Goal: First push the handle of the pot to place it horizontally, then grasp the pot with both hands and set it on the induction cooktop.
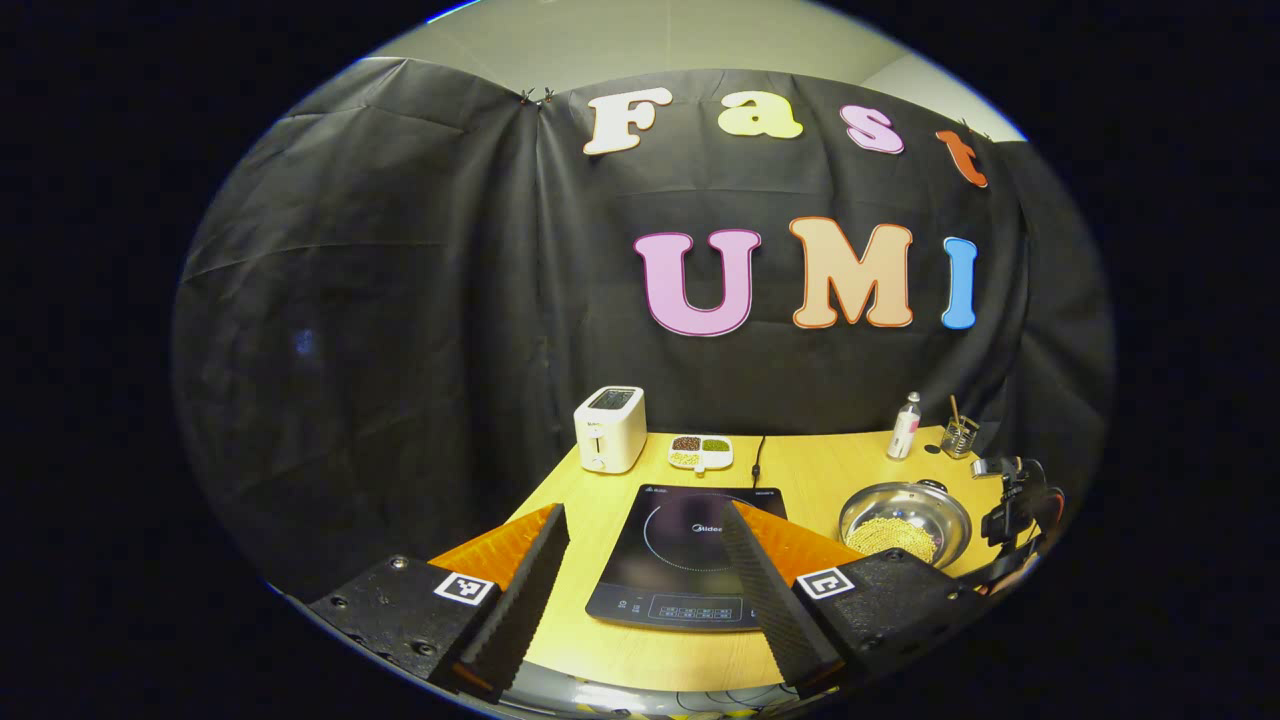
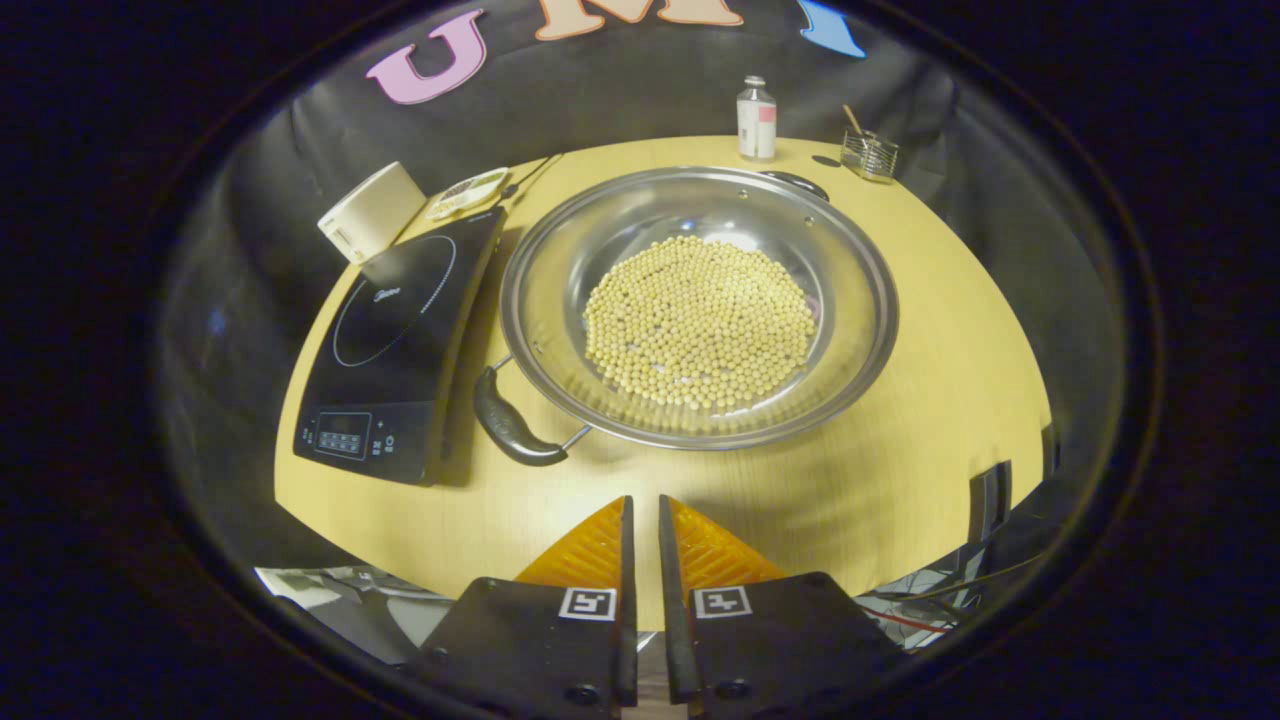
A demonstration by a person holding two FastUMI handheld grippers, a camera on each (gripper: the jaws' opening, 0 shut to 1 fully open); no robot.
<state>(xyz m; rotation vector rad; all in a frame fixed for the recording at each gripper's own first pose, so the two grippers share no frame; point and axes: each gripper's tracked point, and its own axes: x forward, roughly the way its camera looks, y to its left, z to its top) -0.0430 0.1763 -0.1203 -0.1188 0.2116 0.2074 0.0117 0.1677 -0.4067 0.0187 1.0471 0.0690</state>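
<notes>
On the table (image 2: 930, 400), induction cooktop (image 2: 395, 340) at 9 o'clock | pot (image 2: 700, 310) of beans centre: steel, slick, likely heavy; grip handle (image 2: 510, 425) at 7 o'clock | left gripper (image 1: 640, 585) apart | right gripper (image 2: 640, 570) nearly together, empty

Pot beside cooktop, both flat on the wooden table.

Pot (image 2: 698, 305): wide shallow steel pan, upright, a layer of pale yellow beans (image 2: 700, 322) across the bottom. Two dark loop handles: near handle (image 2: 512, 425) sits at the lower-left rim, angled toward the cooktop's front corner; far handle (image 2: 797, 182) at the opposite rim. Induction cooktop (image 2: 395, 338): black glass slab, ring marking, control panel at the front edge, top bare, just left of the pot.
</notes>
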